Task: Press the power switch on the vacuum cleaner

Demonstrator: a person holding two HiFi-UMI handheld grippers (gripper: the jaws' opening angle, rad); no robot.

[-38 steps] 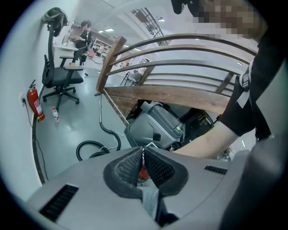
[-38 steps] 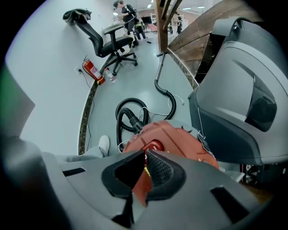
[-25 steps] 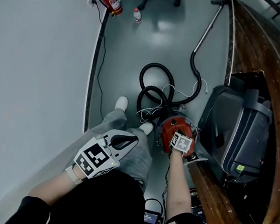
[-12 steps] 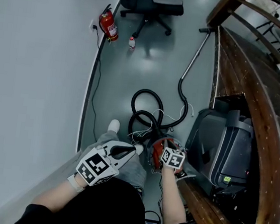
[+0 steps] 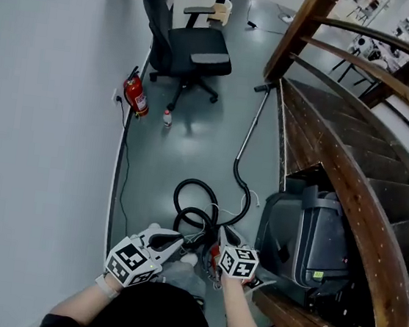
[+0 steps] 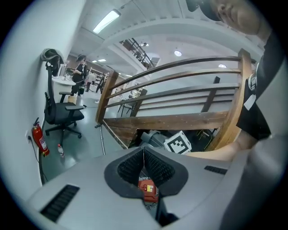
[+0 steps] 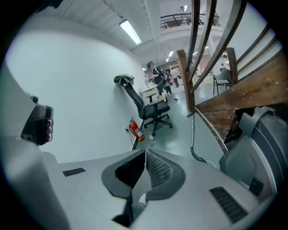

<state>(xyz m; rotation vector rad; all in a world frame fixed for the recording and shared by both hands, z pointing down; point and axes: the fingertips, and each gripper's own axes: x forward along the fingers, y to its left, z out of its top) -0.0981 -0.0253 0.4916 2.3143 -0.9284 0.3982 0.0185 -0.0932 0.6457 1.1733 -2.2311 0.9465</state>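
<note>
Left fingers (image 6: 155,168): ribbed black pads shut tip to tip, nothing held. Right fingers (image 7: 157,170): same, shut and empty, probably to make blunt tip for prodding switch. Both held above vacuum (image 6: 147,190): red glossy shell, low on shiny grey floor (image 5: 192,143) near stair-side edge. Black hose (image 5: 189,198) coiled beyond.

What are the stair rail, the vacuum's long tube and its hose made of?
Stair rail: wood, glossy brown varnish, grain visible.
Tube: probably metal, pale with a sheen.
Hose: likely flexible plastic or rubber, matte black, lying in loops.
</note>
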